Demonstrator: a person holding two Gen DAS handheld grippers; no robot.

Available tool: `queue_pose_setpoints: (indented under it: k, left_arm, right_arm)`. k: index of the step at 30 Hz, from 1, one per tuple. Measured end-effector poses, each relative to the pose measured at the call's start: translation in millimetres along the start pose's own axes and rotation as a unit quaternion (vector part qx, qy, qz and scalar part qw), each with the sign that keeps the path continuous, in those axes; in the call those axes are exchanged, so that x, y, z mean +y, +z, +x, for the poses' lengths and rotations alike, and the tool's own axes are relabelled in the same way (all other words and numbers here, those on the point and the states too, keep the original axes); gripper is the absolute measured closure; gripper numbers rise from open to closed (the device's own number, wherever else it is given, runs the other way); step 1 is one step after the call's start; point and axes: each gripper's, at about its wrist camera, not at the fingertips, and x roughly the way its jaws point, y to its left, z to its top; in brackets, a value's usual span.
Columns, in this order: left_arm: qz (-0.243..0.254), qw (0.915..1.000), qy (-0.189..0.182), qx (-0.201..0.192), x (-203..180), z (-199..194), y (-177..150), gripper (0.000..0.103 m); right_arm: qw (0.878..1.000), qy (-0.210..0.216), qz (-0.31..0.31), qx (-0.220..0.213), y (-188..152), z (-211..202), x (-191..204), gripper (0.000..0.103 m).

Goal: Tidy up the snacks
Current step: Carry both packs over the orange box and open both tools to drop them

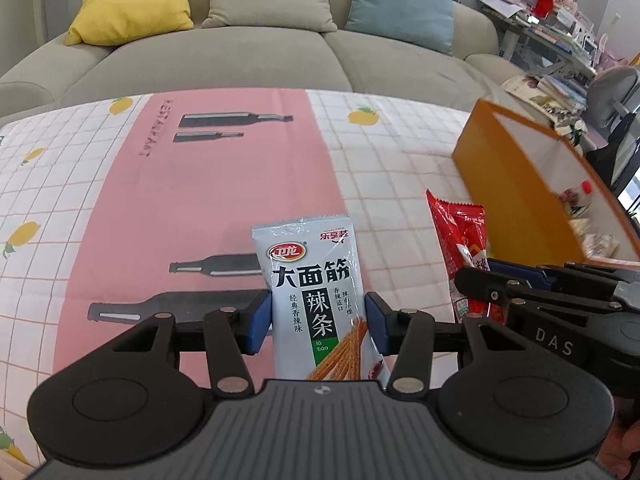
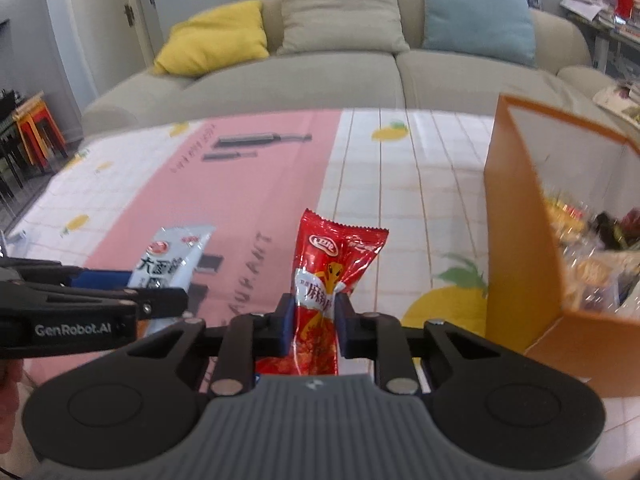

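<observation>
In the left wrist view, the left tongs (image 1: 318, 322) were closed on a white snack packet (image 1: 316, 300); the blue pads (image 1: 259, 322) pressed on both of its long sides, and the packet stood upright between them, above the counter (image 1: 120, 200) with its pink and white checked cloth. To the right, the right tongs (image 1: 476, 286) came in from the side and gripped a red snack packet (image 1: 460, 240), also upright. Behind the red packet stood an orange box (image 1: 508, 184) near the right edge of the counter, open at the top, with some snacks inside that were too blurred to tell. A beige sofa (image 1: 260, 60) with a yellow, a beige and a blue cushion was behind the counter. In the right wrist view, the right tongs (image 2: 312, 326) were closed on the red snack packet (image 2: 332, 256), which was squeezed narrow at the middle where the pads held it. At the left, the left tongs (image 2: 160, 300) held the white snack packet (image 2: 172, 256), tilted in this view. The orange box (image 2: 520, 240) stood just to the right of the red packet, with many wrapped snacks in it.
</observation>
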Motion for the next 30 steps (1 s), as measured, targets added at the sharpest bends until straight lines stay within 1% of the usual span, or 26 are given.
queue_pose_setpoints:
  k: [5,9,16,19,21,24,26,28,30]
  left_arm:
    - [-0.004,0.9996,-0.024,-0.011,-16.4,-17.2,19.5,0.047]
    - [0.012,0.9985,-0.049,-0.022,-40.1,-26.2,37.6,0.047]
    - [0.045,0.9925,-0.11,-0.028,-95.6,-26.8,77.8,0.047]
    - [0.048,0.9881,-0.144,-0.024,-119.3,-21.3,98.2,0.047]
    - [0.055,0.9857,-0.158,-0.02,-134.8,-14.8,111.2,0.047]
    - [0.077,0.9809,-0.178,-0.007,-161.3,-1.2,129.4,0.047]
    - [0.098,0.9756,-0.196,0.009,-182.5,11.1,140.6,0.047]
    - [0.117,0.9702,-0.21,0.033,-202.1,26.3,147.4,0.047]
    - [0.139,0.9645,-0.218,0.055,-219.5,41.6,150.8,0.047]
  right_arm:
    - [0.999,0.006,0.004,-0.031,11.5,-31.5,-11.7,0.084]
    - [0.999,0.007,0.013,-0.047,22.6,-54.1,-30.3,0.084]
    - [0.997,-0.016,0.011,-0.075,49.7,-94.8,-75.8,0.084]
    - [0.996,-0.031,0.008,-0.085,62.5,-110.1,-97.5,0.085]
    - [0.995,-0.042,0.009,-0.09,71.2,-120.1,-114.3,0.085]
    - [0.994,-0.057,0.008,-0.089,84.5,-130.8,-142.7,0.085]
    - [0.994,-0.071,0.001,-0.08,92.1,-132.9,-161.7,0.084]
    - [0.994,-0.084,-0.002,-0.063,97.0,-130.1,-182.9,0.084]
    - [0.996,-0.085,0.01,-0.037,101.2,-121.4,-205.8,0.084]
